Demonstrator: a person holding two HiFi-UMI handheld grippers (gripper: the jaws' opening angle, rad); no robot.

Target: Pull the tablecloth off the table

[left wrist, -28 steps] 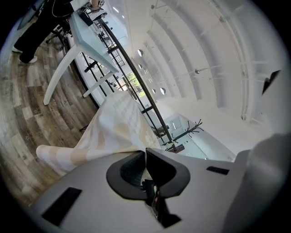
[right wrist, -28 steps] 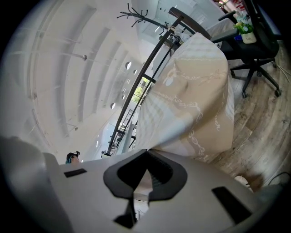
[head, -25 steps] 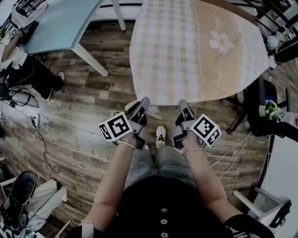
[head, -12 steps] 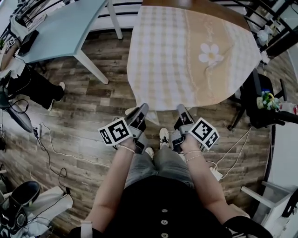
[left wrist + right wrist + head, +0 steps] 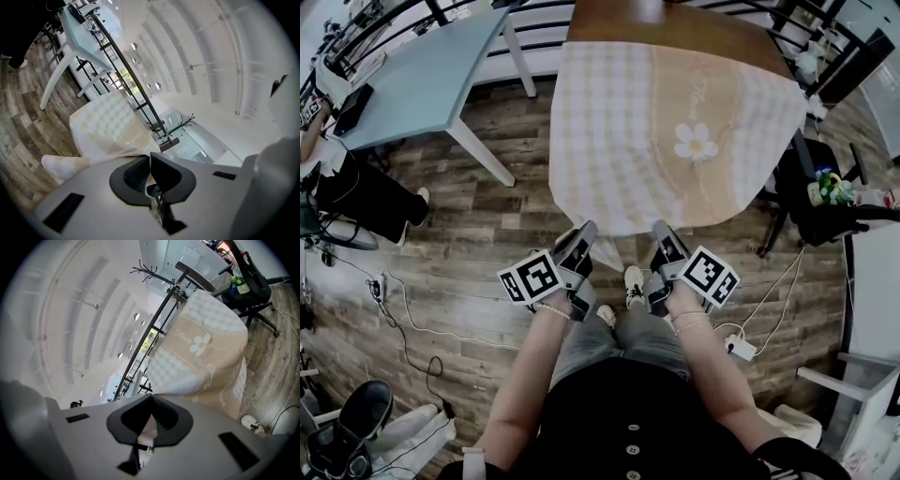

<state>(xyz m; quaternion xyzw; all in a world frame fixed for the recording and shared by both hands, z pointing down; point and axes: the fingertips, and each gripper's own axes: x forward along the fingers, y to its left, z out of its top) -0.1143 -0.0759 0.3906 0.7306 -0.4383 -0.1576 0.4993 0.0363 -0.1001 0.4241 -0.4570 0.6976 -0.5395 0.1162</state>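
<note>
Two tight grips on tablecloth (image 5: 619, 122) edge: left tool (image 5: 585, 231), right tool (image 5: 661, 231); wood floor (image 5: 487, 234) alongside.

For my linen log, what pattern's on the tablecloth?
The tablecloth is pale check with a tan band and white daisy; best in head view.

head view: high above the person's lap, facing steeply down; takes in the near edge of the surface (image 5: 675, 23), the tablecloth (image 5: 628, 122), the floor (image 5: 487, 216), with the left claw (image 5: 584, 232) and right claw (image 5: 661, 230) at mid-frame.
left gripper view: rides the left claw, very near its jaws, facing along them over the tablecloth's near left corner.
right gripper view: likewise on the right claw, near right corner.
shared by all three: the tablecloth.
</note>
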